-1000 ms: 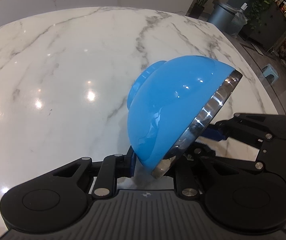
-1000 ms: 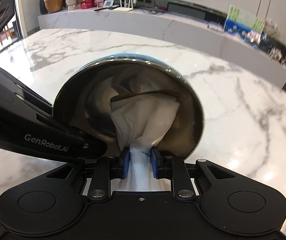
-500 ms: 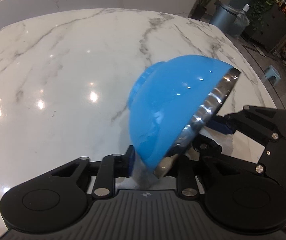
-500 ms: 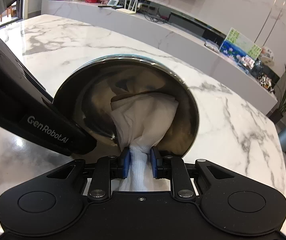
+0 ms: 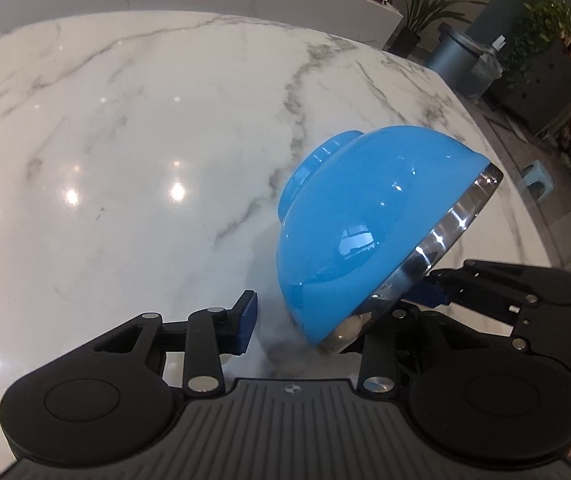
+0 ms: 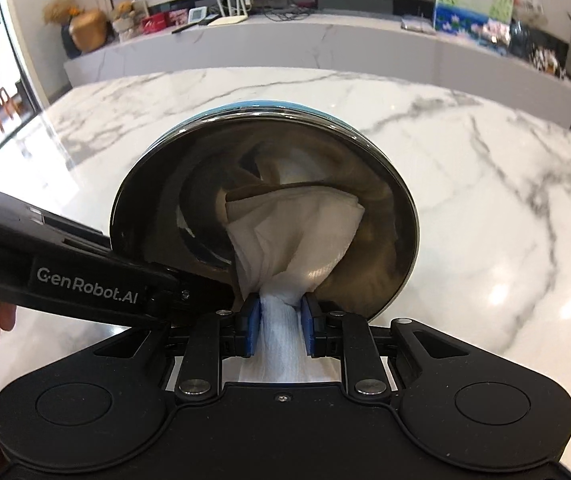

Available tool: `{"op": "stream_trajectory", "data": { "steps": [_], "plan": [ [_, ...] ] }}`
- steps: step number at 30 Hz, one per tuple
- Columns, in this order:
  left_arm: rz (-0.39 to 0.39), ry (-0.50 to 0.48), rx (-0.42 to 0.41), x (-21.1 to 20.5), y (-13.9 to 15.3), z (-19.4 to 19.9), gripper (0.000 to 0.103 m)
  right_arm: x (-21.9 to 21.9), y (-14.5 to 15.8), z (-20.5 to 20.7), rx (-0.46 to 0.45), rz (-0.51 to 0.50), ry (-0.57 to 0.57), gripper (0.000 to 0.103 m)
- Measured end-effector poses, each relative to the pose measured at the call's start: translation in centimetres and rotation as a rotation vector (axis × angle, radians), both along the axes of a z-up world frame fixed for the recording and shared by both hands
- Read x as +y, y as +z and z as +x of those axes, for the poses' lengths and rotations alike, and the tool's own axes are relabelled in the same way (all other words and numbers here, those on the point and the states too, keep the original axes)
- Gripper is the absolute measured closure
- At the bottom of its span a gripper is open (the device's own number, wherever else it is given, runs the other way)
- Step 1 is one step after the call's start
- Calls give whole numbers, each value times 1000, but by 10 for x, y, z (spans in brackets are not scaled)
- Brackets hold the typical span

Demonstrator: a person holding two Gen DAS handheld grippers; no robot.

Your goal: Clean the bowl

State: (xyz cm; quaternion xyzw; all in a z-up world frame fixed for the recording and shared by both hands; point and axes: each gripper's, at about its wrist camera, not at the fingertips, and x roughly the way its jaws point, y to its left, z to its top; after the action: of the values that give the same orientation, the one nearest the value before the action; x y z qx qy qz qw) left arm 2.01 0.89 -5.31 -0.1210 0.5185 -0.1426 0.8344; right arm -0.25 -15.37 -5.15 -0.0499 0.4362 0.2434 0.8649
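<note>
A blue bowl (image 5: pixel 369 216) with a steel rim and lining stands tilted on its side on the marble table (image 5: pixel 125 140), its mouth facing right. My left gripper (image 5: pixel 305 324) is open; its left pad stands clear of the bowl and the bowl's lower rim lies between the jaws. In the right wrist view the bowl's steel inside (image 6: pixel 385 236) faces me. My right gripper (image 6: pixel 276 330) is shut on a white paper towel (image 6: pixel 293 236) that is pressed into the bowl. The left gripper's body (image 6: pixel 65 280) reaches in from the left.
The table's right edge (image 5: pixel 525 208) runs close behind the bowl, with the floor, a small stool (image 5: pixel 537 180) and a bin (image 5: pixel 461 60) beyond. A long marble counter (image 6: pixel 325 44) with small items stands behind the table.
My left gripper has opened and its left pad has come off the bowl. The bowl has shifted right and now rests tilted on the table. The right gripper still holds the towel inside.
</note>
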Motion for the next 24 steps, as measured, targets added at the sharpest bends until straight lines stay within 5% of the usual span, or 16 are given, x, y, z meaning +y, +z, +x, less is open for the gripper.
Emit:
{"op": "stream_trajectory", "data": {
  "steps": [3, 10, 24],
  "plan": [
    [13, -16, 0, -3, 1, -1, 87, 1, 1, -1, -9, -12, 15, 85],
    [66, -49, -9, -8, 4, -2, 88, 8, -1, -11, -46, -70, 56, 85],
    [118, -68, -31, -8, 10, -5, 88, 32, -1, -34, -276, -373, 153, 86]
  ]
}}
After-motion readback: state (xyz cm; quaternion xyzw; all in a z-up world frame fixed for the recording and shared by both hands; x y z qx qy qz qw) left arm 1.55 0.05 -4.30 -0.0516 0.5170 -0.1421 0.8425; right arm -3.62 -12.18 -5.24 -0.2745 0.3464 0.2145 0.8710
